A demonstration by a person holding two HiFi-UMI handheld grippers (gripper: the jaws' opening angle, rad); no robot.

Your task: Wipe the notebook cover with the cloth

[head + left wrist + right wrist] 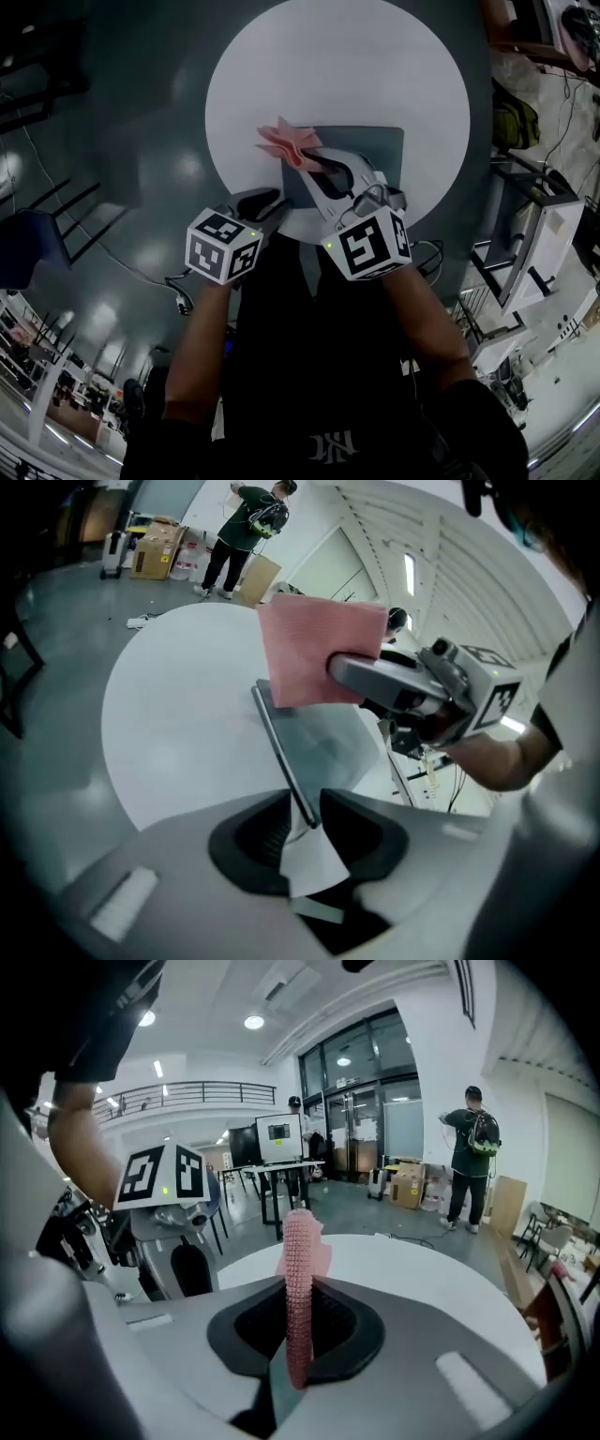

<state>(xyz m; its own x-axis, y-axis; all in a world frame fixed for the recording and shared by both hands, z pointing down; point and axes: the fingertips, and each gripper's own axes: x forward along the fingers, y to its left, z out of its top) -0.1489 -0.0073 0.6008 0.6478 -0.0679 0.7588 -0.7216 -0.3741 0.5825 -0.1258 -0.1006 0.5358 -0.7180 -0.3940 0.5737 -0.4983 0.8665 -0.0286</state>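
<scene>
A dark grey notebook [361,155] lies on the round white table [281,56]. My left gripper [271,202] is shut on the notebook's near left corner, and the left gripper view shows the cover's edge [286,761] running down between the jaws [305,816]. My right gripper [316,163] is shut on a pink cloth [289,142] over the notebook's left part. The cloth [319,653] hangs as a flat sheet there. In the right gripper view the cloth [298,1269] stands edge-on between the jaws.
A dark chair [37,234] stands on the floor to the left, with a cable [112,258] trailing near it. Metal racks [539,244] crowd the right side. A person [246,522] stands far off beside cardboard boxes [155,550].
</scene>
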